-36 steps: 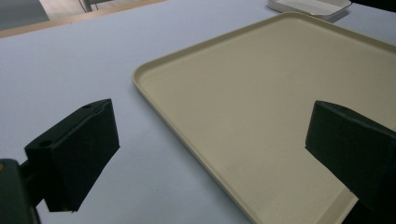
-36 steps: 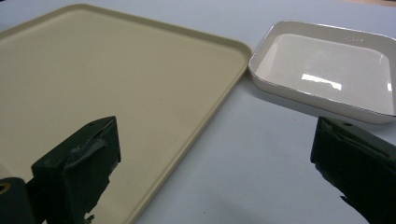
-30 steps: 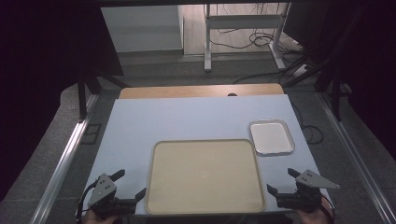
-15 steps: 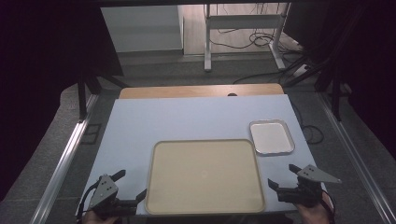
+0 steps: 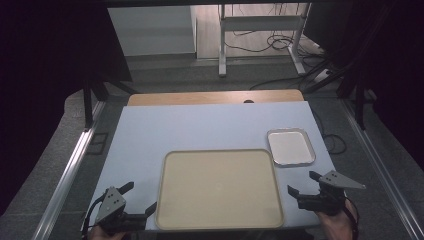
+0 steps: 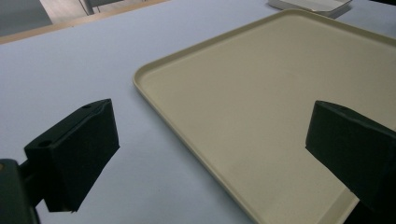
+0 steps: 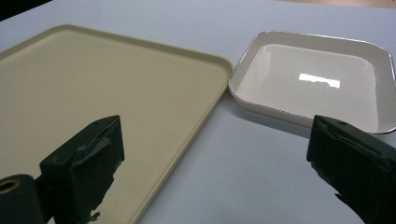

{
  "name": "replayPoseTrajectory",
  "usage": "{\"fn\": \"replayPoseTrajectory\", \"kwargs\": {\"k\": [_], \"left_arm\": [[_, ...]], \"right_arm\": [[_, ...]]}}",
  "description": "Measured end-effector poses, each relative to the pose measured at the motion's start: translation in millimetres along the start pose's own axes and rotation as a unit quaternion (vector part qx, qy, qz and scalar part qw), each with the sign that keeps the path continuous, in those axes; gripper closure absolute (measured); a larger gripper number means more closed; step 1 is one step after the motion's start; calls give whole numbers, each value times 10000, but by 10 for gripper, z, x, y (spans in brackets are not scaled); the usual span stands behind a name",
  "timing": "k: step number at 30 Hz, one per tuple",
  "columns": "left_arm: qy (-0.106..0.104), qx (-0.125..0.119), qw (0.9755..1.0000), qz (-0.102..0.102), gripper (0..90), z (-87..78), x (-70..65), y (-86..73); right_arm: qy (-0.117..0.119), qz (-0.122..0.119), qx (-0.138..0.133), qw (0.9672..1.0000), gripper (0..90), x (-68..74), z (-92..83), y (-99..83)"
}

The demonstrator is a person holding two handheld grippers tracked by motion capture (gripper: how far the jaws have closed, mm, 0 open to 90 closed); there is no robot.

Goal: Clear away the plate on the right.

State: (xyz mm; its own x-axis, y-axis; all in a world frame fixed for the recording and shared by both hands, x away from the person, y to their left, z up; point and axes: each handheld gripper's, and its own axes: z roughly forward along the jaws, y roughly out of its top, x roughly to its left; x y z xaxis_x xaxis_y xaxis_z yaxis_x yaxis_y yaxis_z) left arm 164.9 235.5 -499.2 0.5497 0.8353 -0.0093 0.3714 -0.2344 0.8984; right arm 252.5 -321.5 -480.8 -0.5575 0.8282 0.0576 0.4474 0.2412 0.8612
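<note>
Beige plastic tray (image 5: pixel 219 188) lies empty at six o'clock on the pale worktop (image 5: pixel 200 130), flanked by the left hand-held gripper (image 5: pixel 136 204) and right hand-held gripper (image 5: pixel 303 186), jaws wide, seemingly poised to grasp its edges.

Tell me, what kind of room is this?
Probably a lab or test workshop, not a kitchen: a table holds just a tray and a dish, cables trail over the floor behind, and each hand holds a gripper.
</note>
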Motion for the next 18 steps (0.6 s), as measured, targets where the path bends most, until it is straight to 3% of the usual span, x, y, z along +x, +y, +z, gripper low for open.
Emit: {"fn": "replayPoseTrajectory", "kwargs": {"k": [18], "left_arm": [[16, -2, 10000, 43, 20, 0, -9, 1]], "right_arm": [[-125, -139, 147, 9997, 54, -135, 153, 107]]}}
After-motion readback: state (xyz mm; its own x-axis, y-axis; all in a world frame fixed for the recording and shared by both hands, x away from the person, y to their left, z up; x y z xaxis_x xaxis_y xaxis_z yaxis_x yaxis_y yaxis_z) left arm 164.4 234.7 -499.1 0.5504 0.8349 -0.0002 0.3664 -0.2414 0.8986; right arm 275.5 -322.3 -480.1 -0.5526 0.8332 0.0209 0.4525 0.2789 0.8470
